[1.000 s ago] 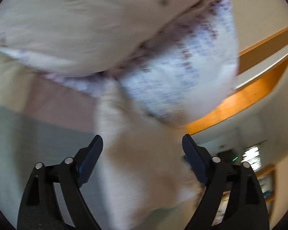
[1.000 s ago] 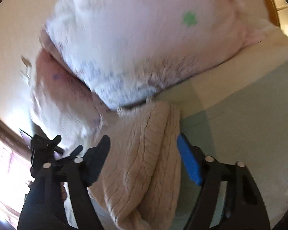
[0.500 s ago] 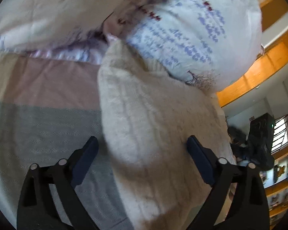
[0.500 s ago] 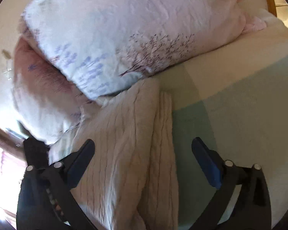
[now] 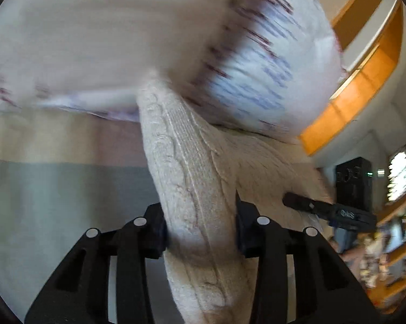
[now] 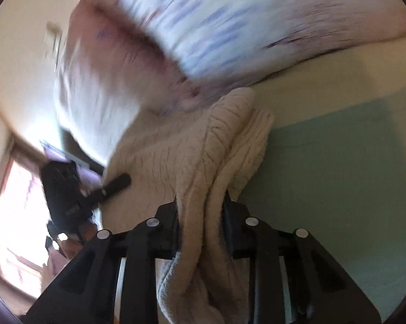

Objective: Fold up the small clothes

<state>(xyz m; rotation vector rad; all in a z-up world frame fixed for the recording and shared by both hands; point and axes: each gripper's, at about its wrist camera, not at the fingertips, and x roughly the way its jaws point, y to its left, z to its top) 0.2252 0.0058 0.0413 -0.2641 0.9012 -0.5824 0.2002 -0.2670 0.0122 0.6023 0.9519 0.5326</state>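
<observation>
My left tool has just closed: half a second ago its jaws stood wide around the cream cable-knit sweater, now they pinch a thick fold of it. My right tool has closed likewise on a bunched edge of the sweater. I judge both grips are set, so the fold can be lifted and carried over. The knit lies on the bed, its far end against the printed pillows at the head edge. I see no containers in either view.
</observation>
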